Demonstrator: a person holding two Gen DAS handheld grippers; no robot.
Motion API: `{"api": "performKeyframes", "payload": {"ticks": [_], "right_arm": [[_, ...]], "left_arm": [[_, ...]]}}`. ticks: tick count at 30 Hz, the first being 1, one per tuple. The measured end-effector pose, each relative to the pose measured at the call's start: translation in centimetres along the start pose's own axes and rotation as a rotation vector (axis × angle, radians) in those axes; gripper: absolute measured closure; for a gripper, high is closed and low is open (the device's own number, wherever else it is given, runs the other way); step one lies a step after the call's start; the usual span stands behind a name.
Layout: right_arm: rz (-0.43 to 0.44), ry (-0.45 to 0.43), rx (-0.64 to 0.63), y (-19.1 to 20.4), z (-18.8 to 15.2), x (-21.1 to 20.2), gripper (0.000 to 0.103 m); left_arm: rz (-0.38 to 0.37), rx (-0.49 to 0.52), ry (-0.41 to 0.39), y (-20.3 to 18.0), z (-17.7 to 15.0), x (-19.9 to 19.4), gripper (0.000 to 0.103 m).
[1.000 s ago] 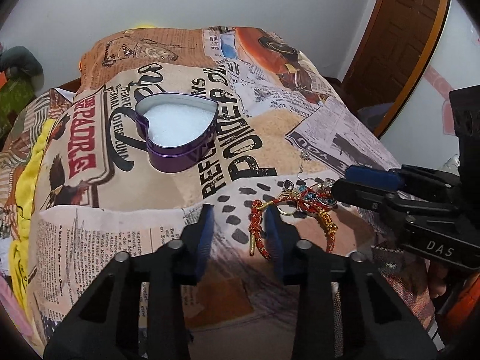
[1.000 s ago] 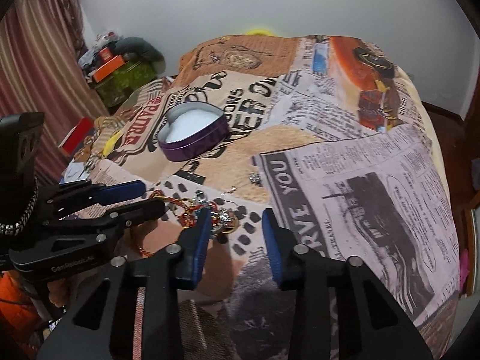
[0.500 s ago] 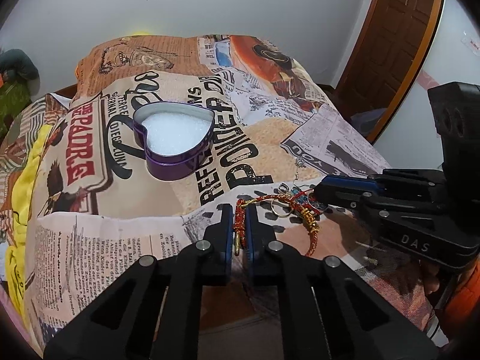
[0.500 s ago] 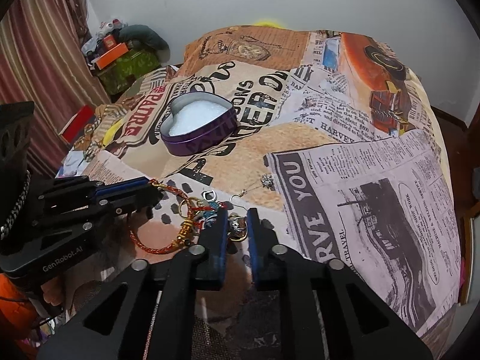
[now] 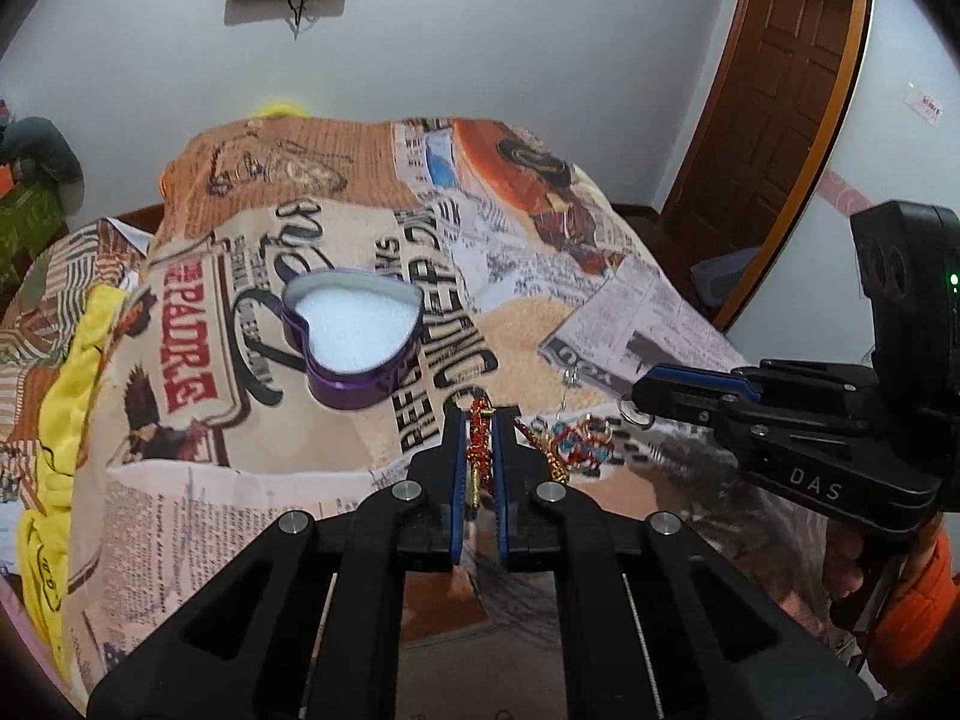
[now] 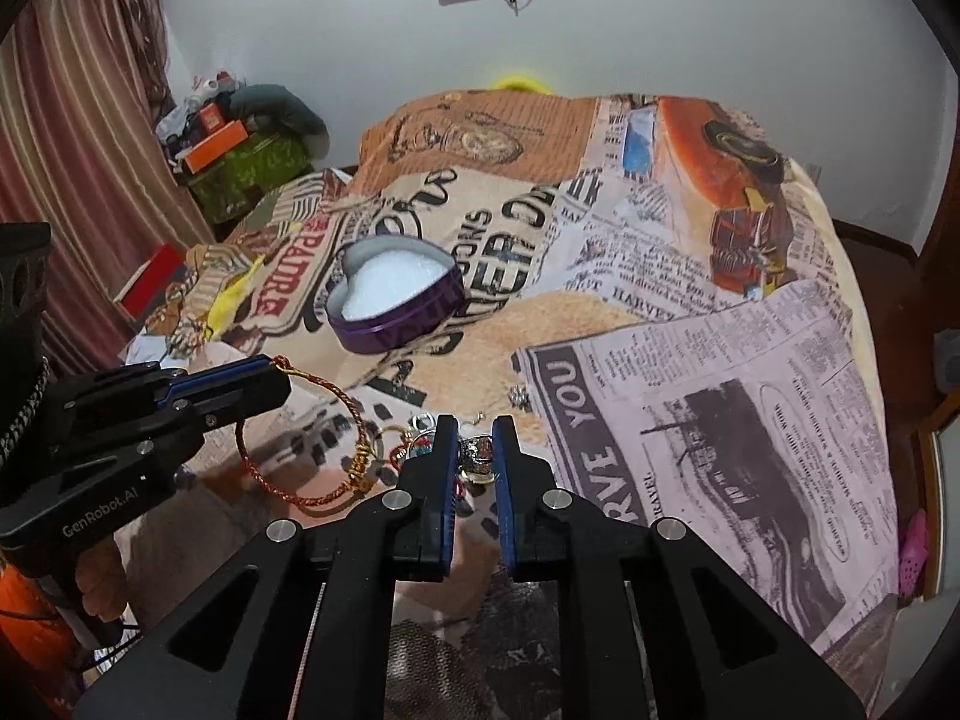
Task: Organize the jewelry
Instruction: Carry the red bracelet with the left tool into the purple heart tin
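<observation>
A purple heart-shaped tin (image 5: 351, 342) with white foam lining sits open on the printed bedspread; it also shows in the right wrist view (image 6: 396, 303). My left gripper (image 5: 480, 420) is shut on a red and gold cord bracelet (image 5: 479, 450), whose loop hangs lifted in the right wrist view (image 6: 300, 456). My right gripper (image 6: 477, 426) is shut on a silver ring (image 6: 477, 453) taken from a small heap of jewelry (image 5: 576, 441). A loose earring (image 6: 519, 397) lies beyond it.
The bedspread (image 6: 690, 360) covers a bed. A wooden door (image 5: 774, 108) stands at the right. Boxes and clutter (image 6: 234, 144) sit by a curtain at the far left. A yellow cloth (image 5: 54, 420) lies at the bed's left edge.
Both grippers closed from open: the left on the bracelet, the right on the ring. Both have since lifted, raising the bracelet off the bedspread.
</observation>
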State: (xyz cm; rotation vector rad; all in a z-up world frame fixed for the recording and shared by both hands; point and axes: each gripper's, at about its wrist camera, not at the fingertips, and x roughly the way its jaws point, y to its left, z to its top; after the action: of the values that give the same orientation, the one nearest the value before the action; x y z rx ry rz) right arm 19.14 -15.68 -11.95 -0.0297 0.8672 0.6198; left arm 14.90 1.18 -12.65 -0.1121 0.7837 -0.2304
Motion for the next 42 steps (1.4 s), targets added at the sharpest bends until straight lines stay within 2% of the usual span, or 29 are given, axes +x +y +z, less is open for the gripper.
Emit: {"api": "performKeyframes", "payload": {"ticks": [12, 19, 30, 36, 42], "right_arm": [[-0.011, -0.092, -0.013, 1.5, 2.4, -1.8, 0.093], [-0.02, -0.147, -0.033, 2.2, 4.5, -1.9, 0.093], [-0.046, -0.154, -0.105, 2.9, 7.3, 0.8, 0.093], [-0.008, -0.104, -0.141, 3.4, 8.6, 3.7, 0.093], [0.042, -0.021, -0.151, 3.3, 9.4, 6.6, 0.093]], "left_arm": [[0.065, 0.0, -0.128, 1.6, 3.1, -3.2, 0.096], [0.101, 0.004, -0.161, 2.8, 4.2, -3.2, 0.096], [0.128, -0.02, -0.139, 5.6, 6.0, 0.4, 0.096], [0.126, -0.026, -0.111, 6.8, 7.0, 2.9, 0.096], [0.088, -0.039, -0.042, 8.0, 7.6, 5.9, 0.096]]}}
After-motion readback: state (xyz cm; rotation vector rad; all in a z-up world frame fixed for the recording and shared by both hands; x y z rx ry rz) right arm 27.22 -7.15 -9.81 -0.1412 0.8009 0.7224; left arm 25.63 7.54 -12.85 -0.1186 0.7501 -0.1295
